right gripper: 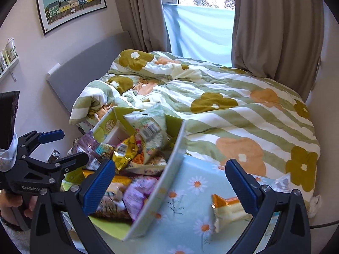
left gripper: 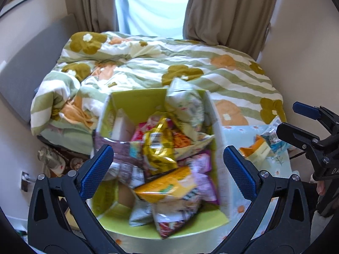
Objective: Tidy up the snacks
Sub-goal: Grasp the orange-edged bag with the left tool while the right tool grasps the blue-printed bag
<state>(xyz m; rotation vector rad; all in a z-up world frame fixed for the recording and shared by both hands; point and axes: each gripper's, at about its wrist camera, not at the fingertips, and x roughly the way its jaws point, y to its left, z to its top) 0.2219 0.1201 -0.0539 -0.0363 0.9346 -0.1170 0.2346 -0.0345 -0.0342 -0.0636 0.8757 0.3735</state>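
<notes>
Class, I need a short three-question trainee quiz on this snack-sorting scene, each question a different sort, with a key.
1. True or false: the green box holds snack packets.
2. Which tool is nearer the orange and cream snack packet lying on the daisy-print cloth: the left tool or the right tool?
3. Fill in: both tools are ____ and hold nothing.

Key: 1 true; 2 right; 3 open.
</notes>
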